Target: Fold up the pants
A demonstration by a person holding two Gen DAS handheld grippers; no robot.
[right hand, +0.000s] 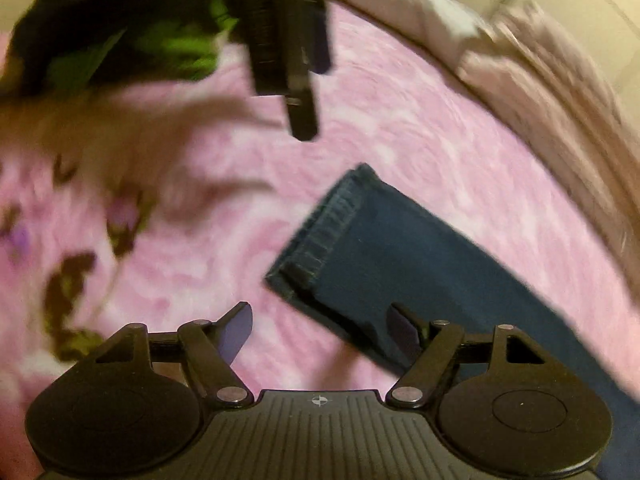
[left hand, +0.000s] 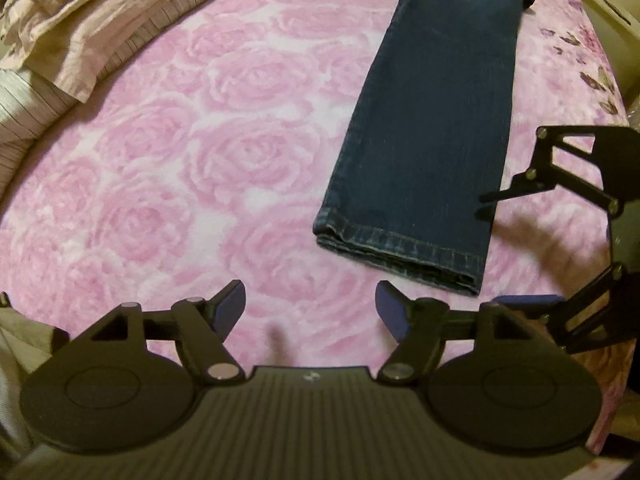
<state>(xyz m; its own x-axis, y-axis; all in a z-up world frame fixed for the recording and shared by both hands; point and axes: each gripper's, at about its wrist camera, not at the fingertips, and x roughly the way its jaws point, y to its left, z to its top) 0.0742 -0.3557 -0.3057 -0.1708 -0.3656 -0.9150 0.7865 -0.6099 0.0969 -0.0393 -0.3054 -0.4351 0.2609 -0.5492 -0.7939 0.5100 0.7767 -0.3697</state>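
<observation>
Dark blue jeans [left hand: 432,120] lie flat on the pink rose bedspread [left hand: 180,160], legs stacked one on the other, hems [left hand: 400,248] nearest me. My left gripper [left hand: 310,308] is open and hovers over bare bedspread, just left of and short of the hems. My right gripper [left hand: 490,250] comes in from the right beside the hem corner, open, with nothing in it. The blurred right wrist view shows the jeans' hem end [right hand: 328,232] just ahead of the open right gripper [right hand: 322,320], whose right finger is over the denim. The left gripper [right hand: 304,120] hangs above.
Crumpled beige bedding [left hand: 80,20] and a striped pillow [left hand: 24,100] lie along the bed's far left. A floral print [left hand: 592,76] runs along the bed's right edge. A person's green and dark clothing [right hand: 140,40] shows at the top left of the right wrist view.
</observation>
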